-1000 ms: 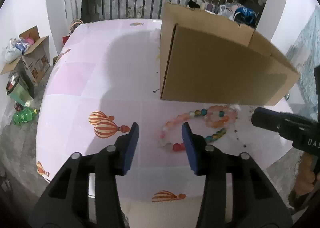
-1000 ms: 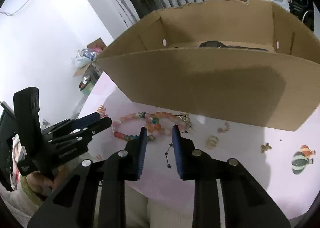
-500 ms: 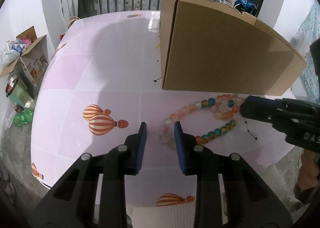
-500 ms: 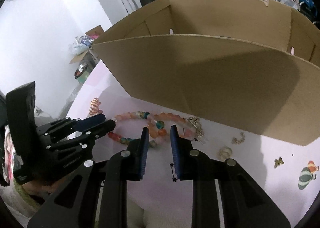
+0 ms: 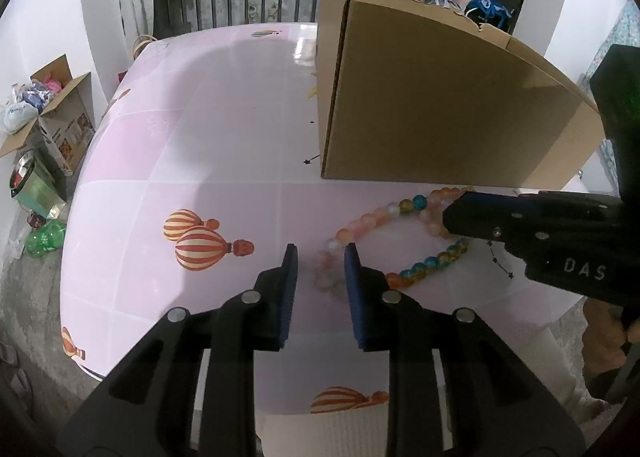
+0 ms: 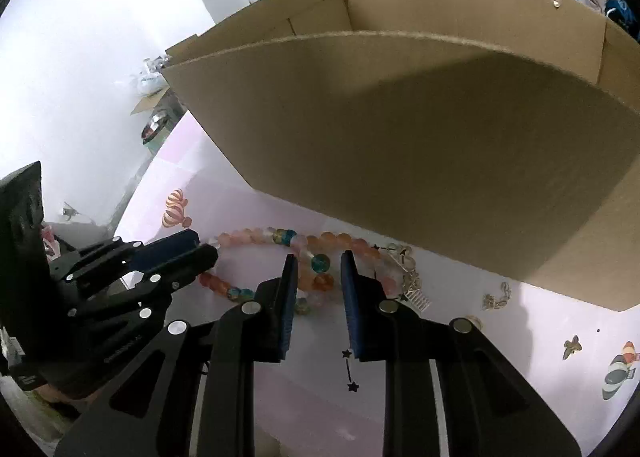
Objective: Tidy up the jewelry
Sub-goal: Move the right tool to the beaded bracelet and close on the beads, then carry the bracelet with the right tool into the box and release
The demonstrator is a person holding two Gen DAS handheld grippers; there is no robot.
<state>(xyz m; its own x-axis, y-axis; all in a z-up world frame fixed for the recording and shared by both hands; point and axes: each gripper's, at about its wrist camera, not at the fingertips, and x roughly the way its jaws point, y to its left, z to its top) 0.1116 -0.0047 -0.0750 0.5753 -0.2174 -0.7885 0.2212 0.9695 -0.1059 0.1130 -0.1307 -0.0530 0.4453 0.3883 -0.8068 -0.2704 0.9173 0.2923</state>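
Since the earlier frame, left gripper (image 5: 319,257) narrowed around the bead necklace (image 5: 404,241) end, jaws closing, pads not visibly pressing. Right gripper (image 6: 318,269) straddled the strand (contact unclear), part-open. Necklace lay on the pink table (image 5: 180,145), just before the cardboard box (image 6: 420,145), whose tall near wall blocks direct transfer; small charms (image 6: 496,299) lay nearby.
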